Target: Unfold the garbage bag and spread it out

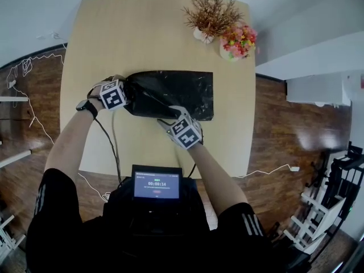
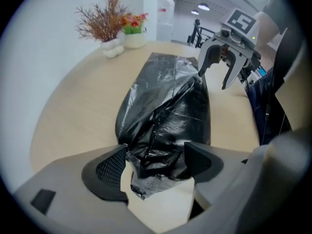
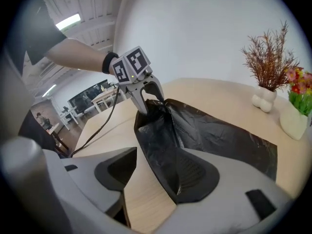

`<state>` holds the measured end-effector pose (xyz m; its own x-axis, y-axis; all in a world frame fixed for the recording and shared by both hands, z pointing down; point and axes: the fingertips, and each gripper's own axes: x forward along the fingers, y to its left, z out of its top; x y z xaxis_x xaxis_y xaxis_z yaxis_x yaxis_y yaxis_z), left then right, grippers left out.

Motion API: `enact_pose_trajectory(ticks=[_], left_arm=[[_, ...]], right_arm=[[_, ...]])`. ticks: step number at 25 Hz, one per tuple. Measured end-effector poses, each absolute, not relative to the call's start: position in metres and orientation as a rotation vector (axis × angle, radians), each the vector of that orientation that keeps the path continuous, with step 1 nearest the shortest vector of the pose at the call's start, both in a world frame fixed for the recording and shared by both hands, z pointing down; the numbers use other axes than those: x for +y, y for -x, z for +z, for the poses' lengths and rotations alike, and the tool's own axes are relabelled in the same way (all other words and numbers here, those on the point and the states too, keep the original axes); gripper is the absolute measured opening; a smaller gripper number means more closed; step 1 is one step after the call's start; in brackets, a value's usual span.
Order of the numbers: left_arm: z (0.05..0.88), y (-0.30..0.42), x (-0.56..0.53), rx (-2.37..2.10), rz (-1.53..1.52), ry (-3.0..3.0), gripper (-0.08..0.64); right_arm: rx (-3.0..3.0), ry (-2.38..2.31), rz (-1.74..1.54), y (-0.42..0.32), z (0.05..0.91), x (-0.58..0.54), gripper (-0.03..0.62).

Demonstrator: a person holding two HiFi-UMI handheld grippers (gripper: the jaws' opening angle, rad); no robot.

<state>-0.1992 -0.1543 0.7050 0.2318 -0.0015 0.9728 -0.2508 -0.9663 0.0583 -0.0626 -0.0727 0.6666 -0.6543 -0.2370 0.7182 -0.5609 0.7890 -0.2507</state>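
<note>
While both of my tools sit at the black plastic garbage bag (image 1: pixel 176 92), it lies across the middle of the pale wooden surface (image 1: pixel 142 33). It is fairly flat toward its right end, and bunched and crumpled at its left.

My left tool (image 2: pixel 153 165): jaws spread wide. The bag's crumpled end lies loose in the gap and comes up against the ribbed pad on one side. No clamp on it.

My right tool (image 3: pixel 158 174): jaws also apart, at the bag's near edge. A fold of film lies against one pad, and bare surface shows between that fold and the other jaw. Nothing gripped.

Far end of surface: a white vase of dried brown sprigs (image 1: pixel 210 16) and a white pot of pink and yellow flowers (image 1: pixel 238 41), side by side, apart from the bag.
</note>
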Motion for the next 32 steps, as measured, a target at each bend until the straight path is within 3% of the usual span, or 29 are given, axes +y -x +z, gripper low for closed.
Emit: enact_pose_trajectory(ticks=[3, 7, 15, 32], left_arm=[[0.671, 0.200, -0.158, -0.436, 1.635, -2.356, 0.312], [0.642, 0.210, -0.147, -0.628, 1.361, -2.335, 0.302], [0.591, 0.216, -0.096, -0.750, 0.986, -2.319, 0.206], [0.519, 0.174, 0.010, -0.571, 0.539, -2.338, 0.201]], right_arm=[[-2.320, -0.659, 0.606, 0.054, 0.649, -0.075, 0.270], [-2.398, -0.748, 0.637, 0.045, 0.617, -0.073, 0.278], [-2.476, -0.980, 0.646, 0.020, 0.563, -0.046, 0.279], [-2.747, -1.256, 0.661, -0.007, 0.468, 0.014, 0.279]])
